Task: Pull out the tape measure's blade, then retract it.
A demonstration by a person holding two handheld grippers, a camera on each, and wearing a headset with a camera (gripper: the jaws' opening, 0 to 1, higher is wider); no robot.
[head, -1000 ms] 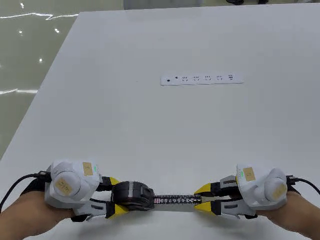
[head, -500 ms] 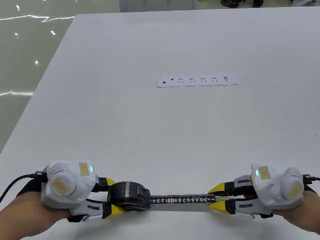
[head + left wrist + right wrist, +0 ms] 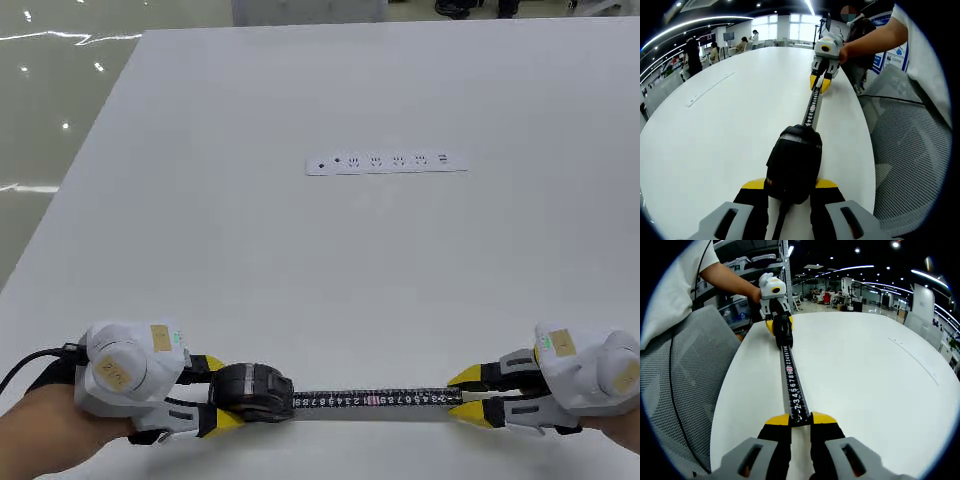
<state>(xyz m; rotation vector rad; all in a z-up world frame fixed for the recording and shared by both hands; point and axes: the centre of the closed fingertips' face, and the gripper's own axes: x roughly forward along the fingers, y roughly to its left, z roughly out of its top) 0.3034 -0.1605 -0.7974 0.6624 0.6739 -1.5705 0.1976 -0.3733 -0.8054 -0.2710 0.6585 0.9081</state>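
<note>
**Head view.** Along the bottom edge of the frame, the left tool (image 3: pixel 222 392) is clamped on the black tape measure case (image 3: pixel 252 390) at lower left. The right tool (image 3: pixel 462 397) is pinched together on the end of the blade (image 3: pixel 375 400) at lower right. The blade lies stretched between them, low over the white surface (image 3: pixel 300 260). The likeliest trouble is the right tool's hold on the thin tip. If it slips, the spring would probably snap the blade back toward the case in an uncontrolled whip. Counted here are two tools, one case, one blade and one power strip (image 3: pixel 386 162), which sits at upper centre, well apart from the work.

**Left gripper view.** The case sits at bottom centre with a yellow jaw pressed to each of its sides. The blade runs from it up to the other tool at upper centre. A pull that drifts off this line could twist the case in the jaws or kink the blade sideways. One case and one blade show, and the one power strip lies at the left.

**Right gripper view.** The jaws meet on the numbered blade end at bottom centre, and the blade leads up to the case at upper left. The near edge of the surface runs just left of the blade, with one mesh chair (image 3: pixel 682 375) beyond it. If the case were let go during retraction, it might slide over that edge.
</note>
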